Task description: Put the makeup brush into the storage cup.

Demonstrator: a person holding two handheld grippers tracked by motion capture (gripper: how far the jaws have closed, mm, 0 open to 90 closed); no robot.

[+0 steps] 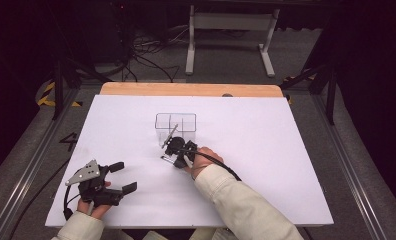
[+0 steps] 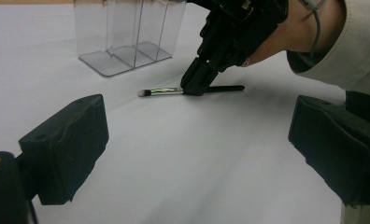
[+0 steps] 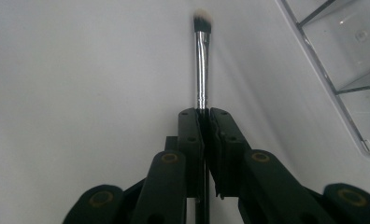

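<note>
A slim makeup brush (image 3: 201,70) with a silver ferrule and pale tip lies flat on the white tabletop (image 1: 266,150). My right gripper (image 3: 204,114) is shut on its black handle just behind the ferrule, tips down at the table. In the high view this gripper (image 1: 178,162) sits just in front of a clear acrylic organizer (image 1: 175,125), with the brush (image 1: 166,158) poking out to its left. The left gripper view shows the brush (image 2: 164,91) under the right gripper (image 2: 195,88). My left gripper (image 1: 123,177) rests at the near left, open with nothing between its jaws.
The organizer (image 2: 127,37) has upright dividers and stands mid-table; its wall (image 3: 342,56) is close to the right of the brush. A wooden strip (image 1: 191,89) runs along the table's far edge. Cables and a white stand (image 1: 231,35) lie on the floor beyond.
</note>
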